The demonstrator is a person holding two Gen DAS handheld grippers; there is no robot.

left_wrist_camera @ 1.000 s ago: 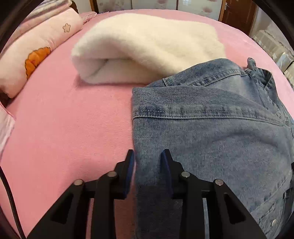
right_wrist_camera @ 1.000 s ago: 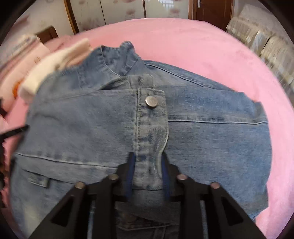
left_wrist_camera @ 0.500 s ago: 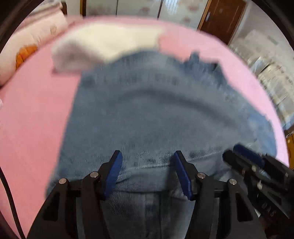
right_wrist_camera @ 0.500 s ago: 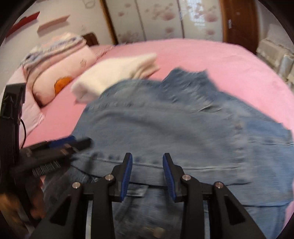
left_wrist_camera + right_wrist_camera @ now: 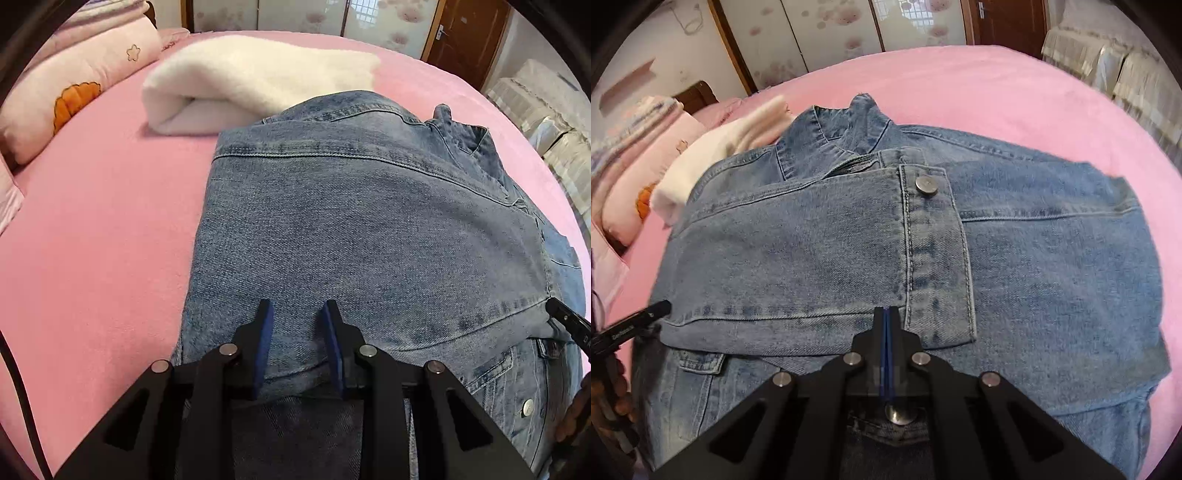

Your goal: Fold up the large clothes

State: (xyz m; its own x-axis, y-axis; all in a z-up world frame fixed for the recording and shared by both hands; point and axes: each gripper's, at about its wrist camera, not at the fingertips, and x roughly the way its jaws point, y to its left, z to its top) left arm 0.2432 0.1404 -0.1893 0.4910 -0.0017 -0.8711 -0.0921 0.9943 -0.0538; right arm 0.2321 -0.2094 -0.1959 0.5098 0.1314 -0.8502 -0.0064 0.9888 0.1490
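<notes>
Blue rubber pads line both tools. The left gripper [image 5: 297, 314] has its two fingers set apart over the near part of the denim jacket [image 5: 369, 229], with denim showing in the gap between the pads; whether the tips press the cloth cannot be told. The right gripper [image 5: 887, 314] has its pads pressed flat together, tips at the near edge of a folded-over denim panel; whether cloth is pinched between them cannot be told. The jacket [image 5: 849, 251] lies on the pink bedsheet [image 5: 92, 240], partly folded: a panel lies across the body, its buttoned cuff or placket with one metal button [image 5: 926, 183] on top, and the collar [image 5: 834, 125] stands up at the far end. A chest pocket flap [image 5: 701, 362] shows below the folded edge on the near left in the right wrist view. In that view the left tool's black fingertip [image 5: 646, 314] sits at the jacket's left edge; in the left wrist view the right tool's tip [image 5: 565, 321] sits at the jacket's right edge. Beyond the jacket, touching its far left corner, lies a folded white fleece blanket [image 5: 251, 85]. A pink pillow [image 5: 74, 92] with an orange motif rests at the far left of the bed. A brown wooden door [image 5: 465, 33] and patterned sliding panels [image 5: 827, 33] stand behind.
</notes>
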